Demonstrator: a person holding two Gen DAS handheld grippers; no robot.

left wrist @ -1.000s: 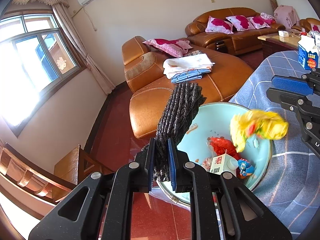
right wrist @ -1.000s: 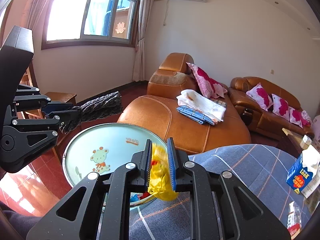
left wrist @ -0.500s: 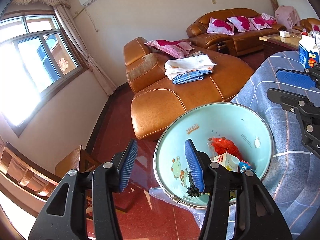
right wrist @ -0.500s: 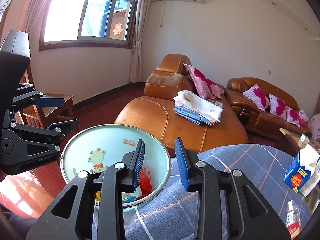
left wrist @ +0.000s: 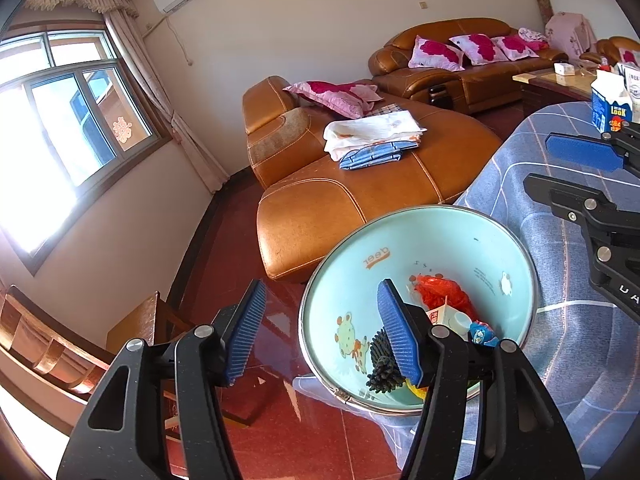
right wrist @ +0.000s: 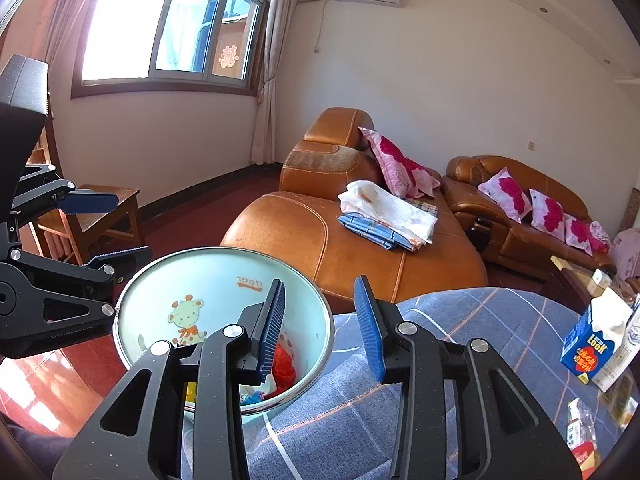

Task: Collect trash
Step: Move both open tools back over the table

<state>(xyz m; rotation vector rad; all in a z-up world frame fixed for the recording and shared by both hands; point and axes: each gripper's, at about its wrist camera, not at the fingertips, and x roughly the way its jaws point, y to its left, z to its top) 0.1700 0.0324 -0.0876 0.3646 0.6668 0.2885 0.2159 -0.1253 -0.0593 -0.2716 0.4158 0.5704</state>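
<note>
A pale-green basin (left wrist: 440, 240) is seen at the tablecloth (left wrist: 568, 340) edge; red wrapper (left wrist: 440, 296) at twelve o'clock, small carton (left wrist: 442, 316) and dark knitted piece (left wrist: 382, 364) toward six. Left gripper (left wrist: 324, 332) and right gripper (right wrist: 320, 320) have just been opening, jaws spread, nothing between. A blue carton (right wrist: 588, 344) stands at three o'clock.

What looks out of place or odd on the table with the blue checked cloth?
The basin sits at the very edge of the table, its rim partly over the floor, so it could tip. Otherwise nothing is spilled: the trash lies inside it, and the blue milk carton stands upright.
</note>
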